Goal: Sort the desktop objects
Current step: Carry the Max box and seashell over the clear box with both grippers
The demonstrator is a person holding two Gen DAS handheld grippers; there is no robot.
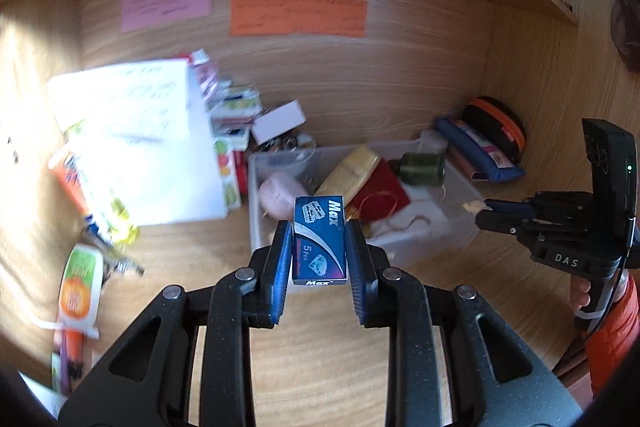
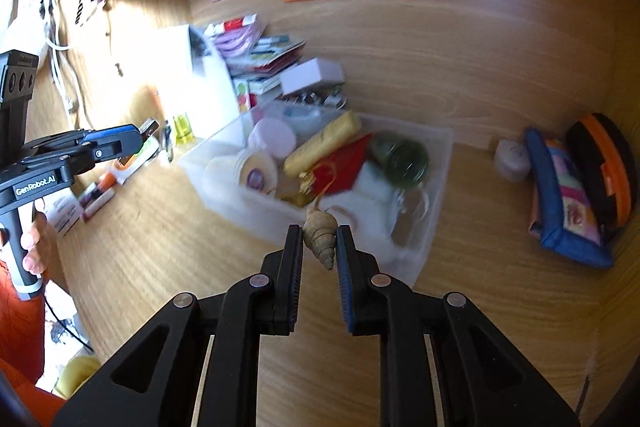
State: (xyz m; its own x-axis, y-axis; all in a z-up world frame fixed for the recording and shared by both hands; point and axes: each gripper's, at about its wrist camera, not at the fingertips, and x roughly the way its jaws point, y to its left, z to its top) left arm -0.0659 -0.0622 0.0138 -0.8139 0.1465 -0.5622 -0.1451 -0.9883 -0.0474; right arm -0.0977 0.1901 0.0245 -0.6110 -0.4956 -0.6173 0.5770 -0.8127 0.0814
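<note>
My left gripper (image 1: 319,227) is shut on a small blue "Max" razor-blade box (image 1: 319,239), held upright above the desk in front of a clear plastic bin (image 1: 260,227). My right gripper (image 2: 319,231) is shut on a tan spiral seashell (image 2: 319,235), hovering over the near edge of the same bin (image 2: 432,227). The bin holds a pink round box, a yellow packet, a red pouch and a dark green spool. In the left wrist view the right gripper (image 1: 480,211) shows at the right with the shell at its tip. The left gripper (image 2: 140,135) appears at the left of the right wrist view.
White papers and a stack of booklets (image 1: 132,131) lie left of the bin, with glue tubes (image 1: 78,287) near the desk's left edge. A blue pencil case (image 2: 568,195) and an orange-black case (image 2: 604,167) lean in the right corner. Coloured notes (image 1: 298,15) hang on the back panel.
</note>
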